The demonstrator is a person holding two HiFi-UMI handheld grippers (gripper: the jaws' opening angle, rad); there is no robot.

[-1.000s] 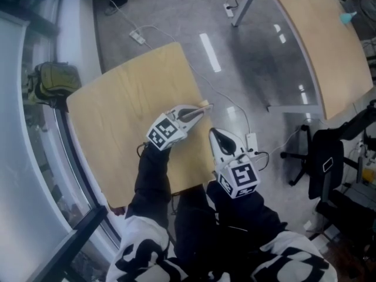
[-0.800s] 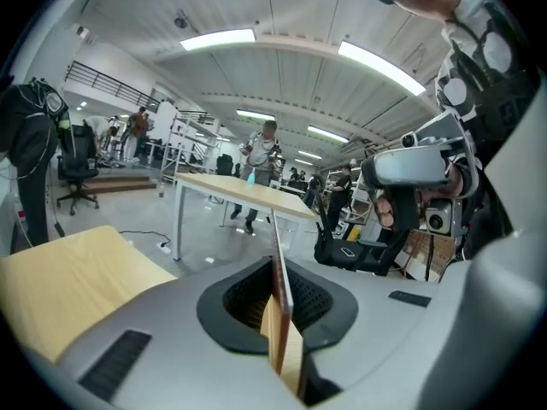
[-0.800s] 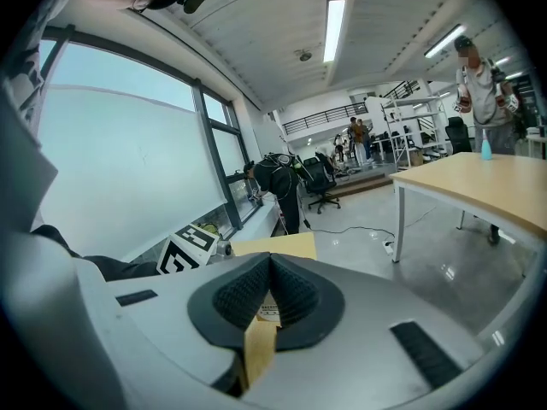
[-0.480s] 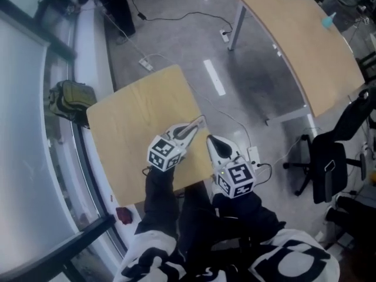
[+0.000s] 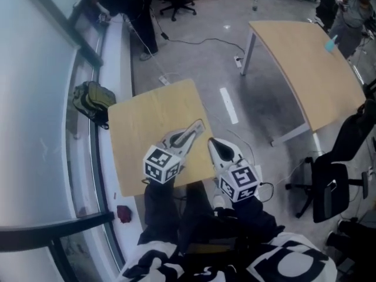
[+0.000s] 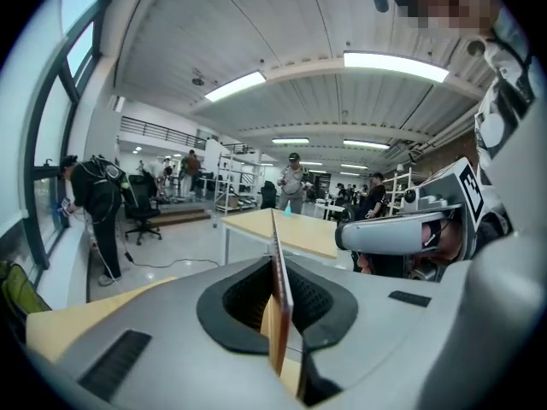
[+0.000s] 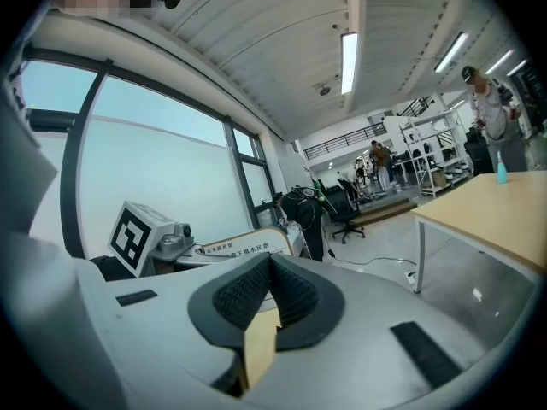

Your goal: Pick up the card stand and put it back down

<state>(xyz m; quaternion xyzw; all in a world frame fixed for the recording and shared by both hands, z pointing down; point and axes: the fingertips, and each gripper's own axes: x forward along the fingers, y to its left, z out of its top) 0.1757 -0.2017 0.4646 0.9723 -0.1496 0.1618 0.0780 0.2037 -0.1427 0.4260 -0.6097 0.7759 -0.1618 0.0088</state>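
The card stand (image 5: 189, 135) is a thin wood-edged plate with a white printed card, and it hangs in the air above the small wooden table (image 5: 147, 119). My left gripper (image 5: 197, 127) is shut on it. In the left gripper view the card stand (image 6: 279, 310) stands edge-on between the black pads. The right gripper view shows the card stand (image 7: 232, 248) from its printed face, beside the left marker cube. My right gripper (image 5: 212, 143) hovers just right of the stand, level with the left one. Its jaws (image 7: 272, 261) are shut and hold nothing.
A green backpack (image 5: 91, 98) lies on the floor by the window. A larger desk (image 5: 305, 63) stands to the right, and an office chair (image 5: 332, 184) sits nearer me. Cables and a power strip (image 5: 238, 60) trail across the floor. People stand far back in the room.
Both grippers have risen away from the small table, and the left one has carried the card stand up with it. The table now looks smaller and farther below.
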